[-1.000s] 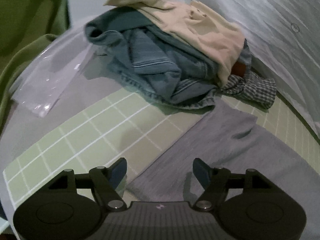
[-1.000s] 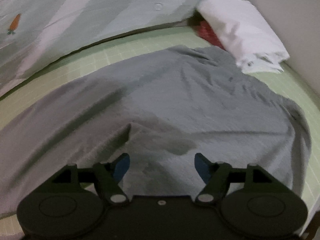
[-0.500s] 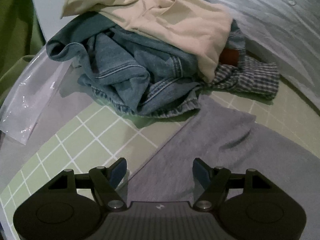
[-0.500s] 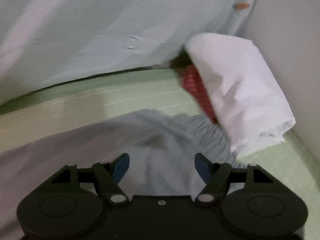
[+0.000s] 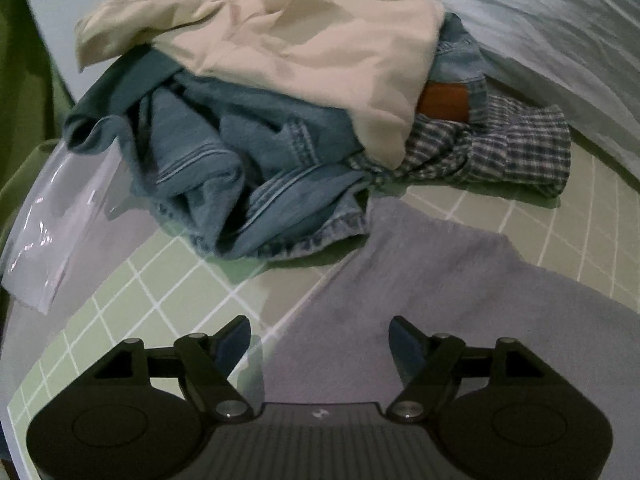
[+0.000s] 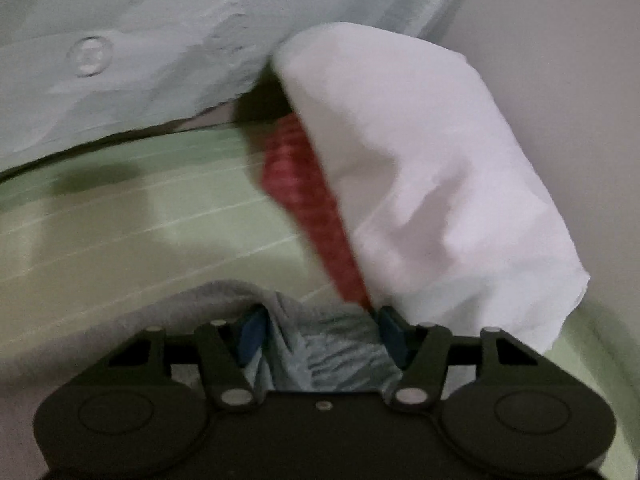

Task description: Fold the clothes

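A grey garment (image 5: 460, 280) lies spread on the green checked sheet (image 5: 132, 292). My left gripper (image 5: 320, 340) hovers over its corner edge; the jaws are opening and hold nothing. In the right wrist view the garment's ribbed hem (image 6: 324, 344) is bunched between the blue pads (image 6: 252, 332) of my right gripper (image 6: 322, 334). Those jaws are closing around the hem, and a firm pinch does not show. The rest of the grey garment (image 6: 120, 320) trails off to the left.
A pile of jeans (image 5: 248, 176), a cream garment (image 5: 304, 52) and a checked shirt (image 5: 516, 148) lies beyond the left gripper, with a clear plastic bag (image 5: 56, 224) at left. A white folded cloth (image 6: 432, 184) over a red one (image 6: 304, 192) lies just past the right gripper, by the wall (image 6: 560, 60).
My right gripper swept right across the grey garment to its hem by the white cloth, and its jaws narrowed around the hem. My left gripper moved closer to the clothes pile.
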Demonstrator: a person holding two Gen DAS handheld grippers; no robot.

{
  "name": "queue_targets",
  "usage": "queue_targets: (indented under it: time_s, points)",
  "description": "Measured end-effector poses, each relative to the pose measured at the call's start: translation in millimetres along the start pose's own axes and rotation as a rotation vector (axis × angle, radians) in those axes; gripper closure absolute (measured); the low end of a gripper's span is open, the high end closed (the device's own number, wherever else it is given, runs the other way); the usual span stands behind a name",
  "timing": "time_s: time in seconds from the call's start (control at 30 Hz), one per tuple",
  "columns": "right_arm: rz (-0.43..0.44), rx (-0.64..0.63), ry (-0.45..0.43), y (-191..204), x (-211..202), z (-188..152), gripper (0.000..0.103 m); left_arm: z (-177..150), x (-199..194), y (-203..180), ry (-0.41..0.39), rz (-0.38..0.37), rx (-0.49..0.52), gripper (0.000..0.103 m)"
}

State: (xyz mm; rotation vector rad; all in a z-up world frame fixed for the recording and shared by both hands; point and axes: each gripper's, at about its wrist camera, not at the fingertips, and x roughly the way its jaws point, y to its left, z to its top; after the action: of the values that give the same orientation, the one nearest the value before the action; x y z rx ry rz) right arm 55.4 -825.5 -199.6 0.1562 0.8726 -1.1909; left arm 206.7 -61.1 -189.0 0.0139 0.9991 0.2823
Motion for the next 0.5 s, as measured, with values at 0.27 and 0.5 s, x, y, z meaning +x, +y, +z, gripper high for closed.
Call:
queue_targets:
  time_s: [0.27,0.5]
  points:
    - [-0.008,0.001,0.003,-0.2,-2.6,2.6,0.043,3.3,0.8,-7.1,-0.014,-0.016,0.017,0.022]
    - [0.15,0.041,-0.095,-14.3,-78.3,-16.0,0.017,-5.1,-31.1,9.7,-0.071,-0.052,-0.006,0.017]
